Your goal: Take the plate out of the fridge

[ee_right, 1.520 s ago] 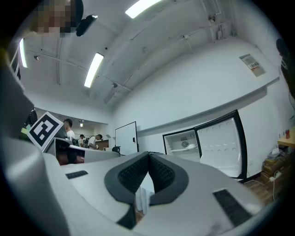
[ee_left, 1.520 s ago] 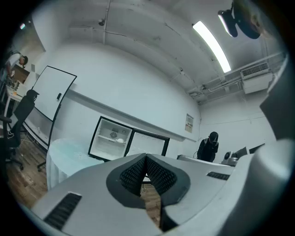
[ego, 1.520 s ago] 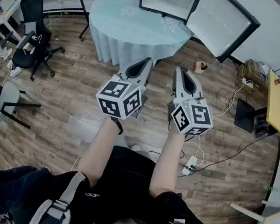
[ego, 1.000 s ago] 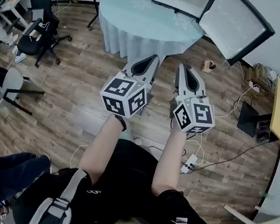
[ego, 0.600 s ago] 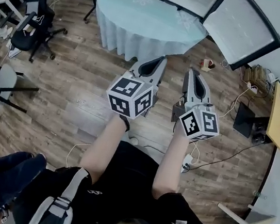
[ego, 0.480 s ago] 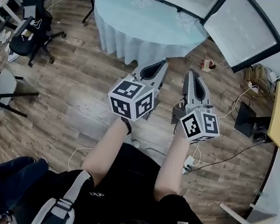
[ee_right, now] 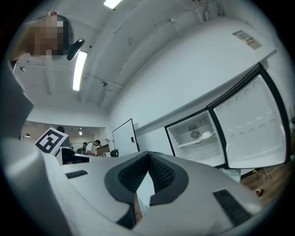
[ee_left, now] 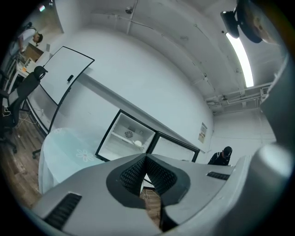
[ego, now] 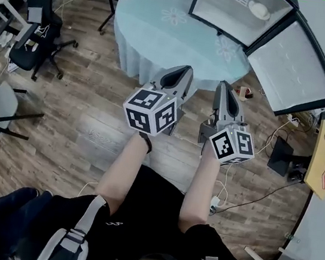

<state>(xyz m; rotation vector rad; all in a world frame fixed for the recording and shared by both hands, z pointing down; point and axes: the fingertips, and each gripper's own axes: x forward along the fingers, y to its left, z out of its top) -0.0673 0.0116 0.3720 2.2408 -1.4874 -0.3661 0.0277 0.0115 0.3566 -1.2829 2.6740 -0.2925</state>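
A small black fridge (ego: 228,12) stands open at the far side of a round table with a pale blue cloth (ego: 165,30). Its door (ego: 296,67) is swung out to the right. On the fridge's shelf lies a pale plate (ego: 259,10), also in the left gripper view as the plate (ee_left: 137,143) and in the right gripper view as the plate (ee_right: 206,134). My left gripper (ego: 182,70) and right gripper (ego: 224,86) are held side by side in the air short of the table, both shut and empty. Both point toward the fridge (ee_left: 126,136) (ee_right: 198,138).
Black office chairs (ego: 33,40) stand at the left on the wooden floor. Cables and a power strip (ego: 215,202) lie on the floor at the right, near a wooden desk (ego: 321,162). A person in black (ee_left: 224,156) stands beyond the fridge door.
The table and fridge have come nearer and lower in the head view, and the fridge's inside with the plate now shows. Both grippers stay shut, side by side.
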